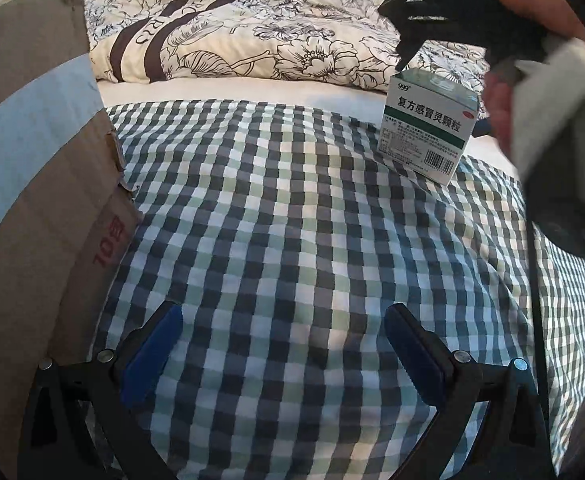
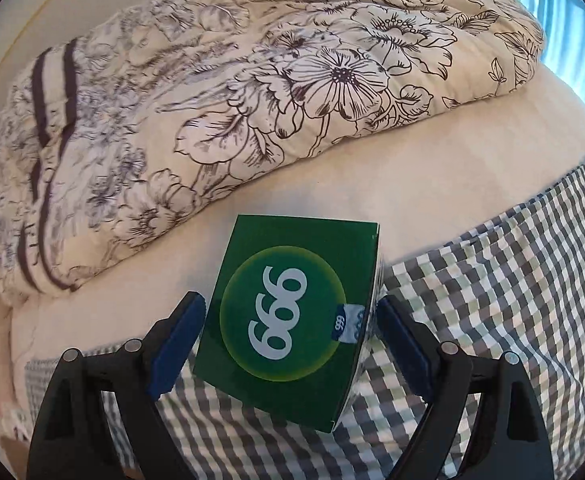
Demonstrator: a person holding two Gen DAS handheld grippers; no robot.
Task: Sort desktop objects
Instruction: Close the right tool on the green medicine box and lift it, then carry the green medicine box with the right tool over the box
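Right wrist view: medicine box (image 2: 292, 316) sits between right gripper (image 2: 288, 340) fingers.

Green-and-white medicine box (image 2: 288, 320), white "999" on green face. Checked cloth (image 1: 292, 240), grey-green-white, at 6 o'clock. Cream quilt (image 2: 252, 80), dark floral outlines, at 12. Brown carton (image 1: 32, 200) at 9. Blue pads (image 1: 152, 352).

Medicine box (image 1: 426, 128) on checked cloth (image 1: 292, 240) spread over the bed, quilt (image 1: 252, 28) behind it, cardboard carton (image 1: 32, 160) at the left
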